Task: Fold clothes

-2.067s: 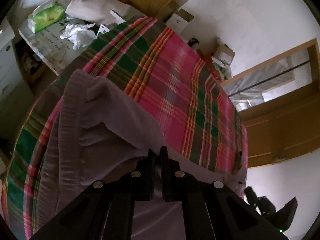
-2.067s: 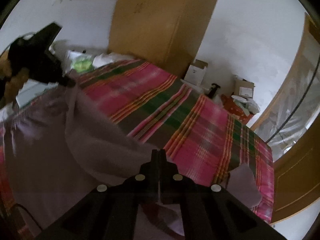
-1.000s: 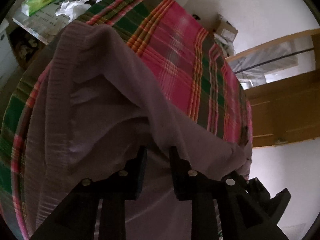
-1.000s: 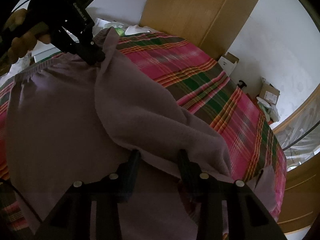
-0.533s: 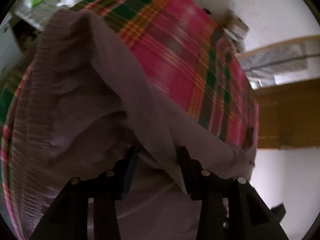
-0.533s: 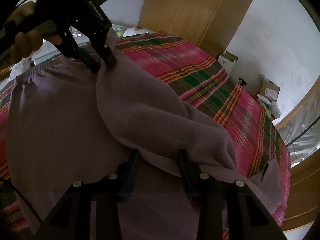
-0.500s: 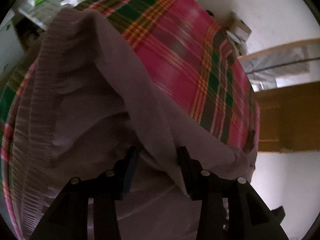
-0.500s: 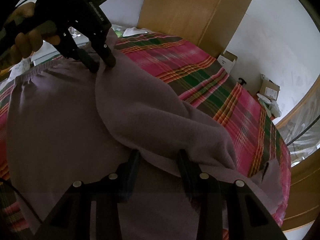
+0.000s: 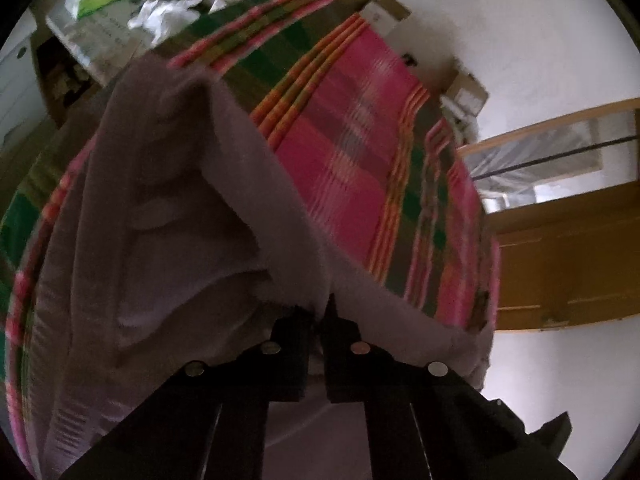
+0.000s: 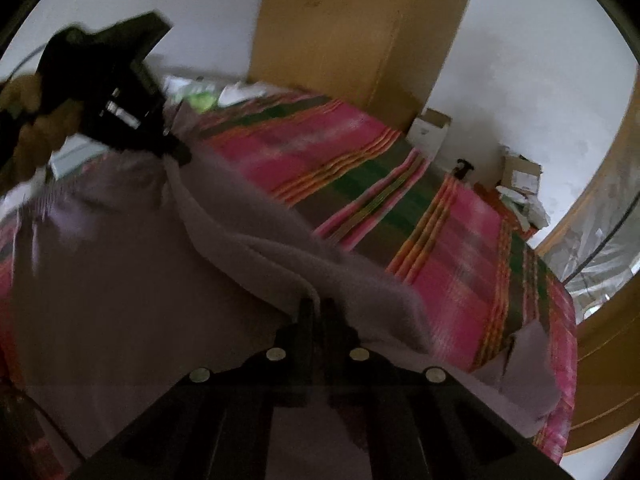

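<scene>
Left wrist view: the left tool [image 9: 318,312] is clamped on a raised fold of the mauve garment [image 9: 160,220], which lies spread along the near edge of the plaid bed [image 9: 352,168]. Right wrist view: the right tool [image 10: 318,308] pinches another fold of it.

Both wrist cameras sit low and close over the mauve garment [image 9: 168,240], looking across the plaid bed [image 10: 460,248]. The right view catches the left claw [image 10: 176,152] at upper left.
</scene>
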`<state>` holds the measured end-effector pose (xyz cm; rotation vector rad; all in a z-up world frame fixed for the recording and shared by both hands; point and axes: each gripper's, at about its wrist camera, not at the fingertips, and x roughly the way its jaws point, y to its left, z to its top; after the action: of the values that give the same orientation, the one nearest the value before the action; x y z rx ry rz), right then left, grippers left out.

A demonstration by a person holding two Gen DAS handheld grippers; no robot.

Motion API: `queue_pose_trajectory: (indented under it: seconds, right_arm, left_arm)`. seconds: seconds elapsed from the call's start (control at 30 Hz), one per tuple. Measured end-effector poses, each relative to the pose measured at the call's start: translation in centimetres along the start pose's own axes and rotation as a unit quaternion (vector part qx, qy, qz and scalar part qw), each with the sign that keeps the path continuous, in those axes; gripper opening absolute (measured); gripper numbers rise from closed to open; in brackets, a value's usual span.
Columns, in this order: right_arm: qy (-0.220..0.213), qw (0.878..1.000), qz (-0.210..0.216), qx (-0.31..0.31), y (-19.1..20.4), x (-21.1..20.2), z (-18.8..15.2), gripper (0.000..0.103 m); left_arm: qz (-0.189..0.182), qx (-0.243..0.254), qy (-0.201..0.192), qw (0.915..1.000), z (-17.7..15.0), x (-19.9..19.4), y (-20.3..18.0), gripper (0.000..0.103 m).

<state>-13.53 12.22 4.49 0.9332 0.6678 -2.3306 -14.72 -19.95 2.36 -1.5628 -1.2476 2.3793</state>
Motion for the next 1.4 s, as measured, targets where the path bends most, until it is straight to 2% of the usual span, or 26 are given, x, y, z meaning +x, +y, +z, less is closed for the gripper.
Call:
queue_pose_trajectory:
  seconds: [0.3,0.47,0.73,0.93,1.07,1.23,1.4]
  right_arm:
    - [-0.036,0.997,-0.069,0.007,-2.8,0.6,4.5,0.003]
    - [-0.037,0.993,-0.116,0.006,-3.9,3.2,6.4,0.003]
    - [0.003,0.991,-0.135,0.009,-5.2,9.0,7.7,0.003]
    - [0.032,0.988,-0.149,0.012,-6.2,13.4,8.7,0.003]
    - [0.054,0.987,-0.151,0.014,-6.5,15.5,8.6,0.003]
    - [0.065,0.988,-0.136,0.04,-7.2,15.5,8.2,0.004]
    - [0.046,0.99,-0.103,0.09,-8.7,12.6,8.4,0.007]
  left_arm:
    - [-0.053,0.034,-0.051,0.9967,2.8,-0.3,-1.6,0.005]
    - [-0.054,0.064,-0.06,0.9947,4.7,1.5,-2.5,0.005]
    - [-0.058,0.032,-0.06,0.996,7.7,3.7,-0.7,0.005]
    - [-0.041,0.044,-0.041,0.9973,9.0,5.7,-0.2,0.005]
    - [-0.043,0.043,-0.026,0.9978,9.2,6.6,0.4,0.005]
    - [-0.042,0.04,-0.017,0.9982,9.1,6.3,0.5,0.005]
    - [-0.035,0.052,-0.032,0.9975,8.3,4.5,-0.1,0.007]
